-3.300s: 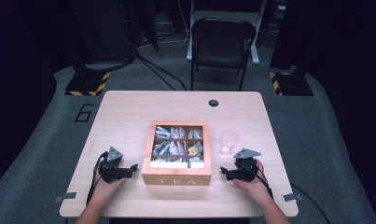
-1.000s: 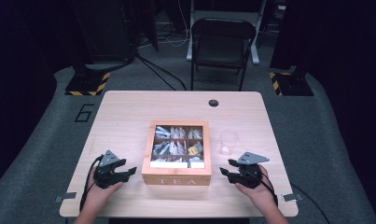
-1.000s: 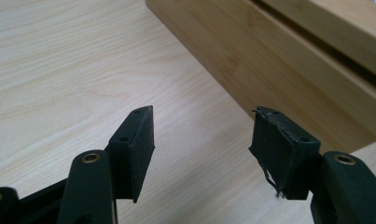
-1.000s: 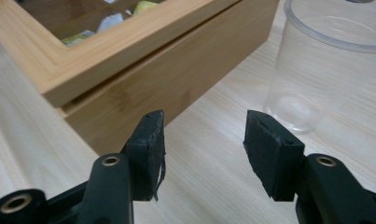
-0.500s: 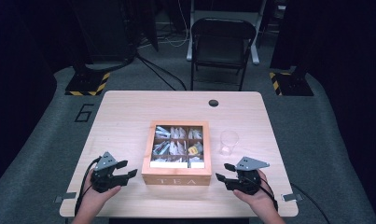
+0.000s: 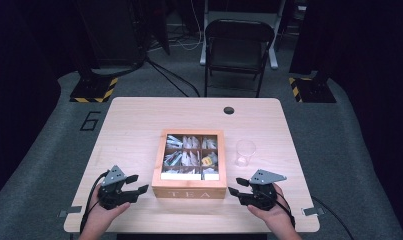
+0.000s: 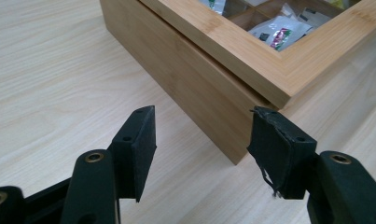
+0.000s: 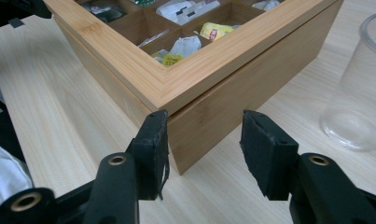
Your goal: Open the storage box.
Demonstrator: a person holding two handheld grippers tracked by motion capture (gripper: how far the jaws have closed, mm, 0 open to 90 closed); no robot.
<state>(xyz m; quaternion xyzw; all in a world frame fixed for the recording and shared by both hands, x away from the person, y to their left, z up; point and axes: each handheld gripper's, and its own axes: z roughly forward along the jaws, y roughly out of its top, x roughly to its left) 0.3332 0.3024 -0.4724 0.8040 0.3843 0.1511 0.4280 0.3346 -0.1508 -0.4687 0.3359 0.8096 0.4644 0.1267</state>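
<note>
The left claw and right claw, both partly open and empty, have just been closing. Between them on the pale wooden counter sits the square bamboo tea box, a near corner just ahead of each.

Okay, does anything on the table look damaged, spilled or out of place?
One small thing: the pads on the left claw look frayed, with loose threads hanging off. The tea box sits square, its lid shut, and the plastic cup stands upright. Nothing has spilled.
</note>
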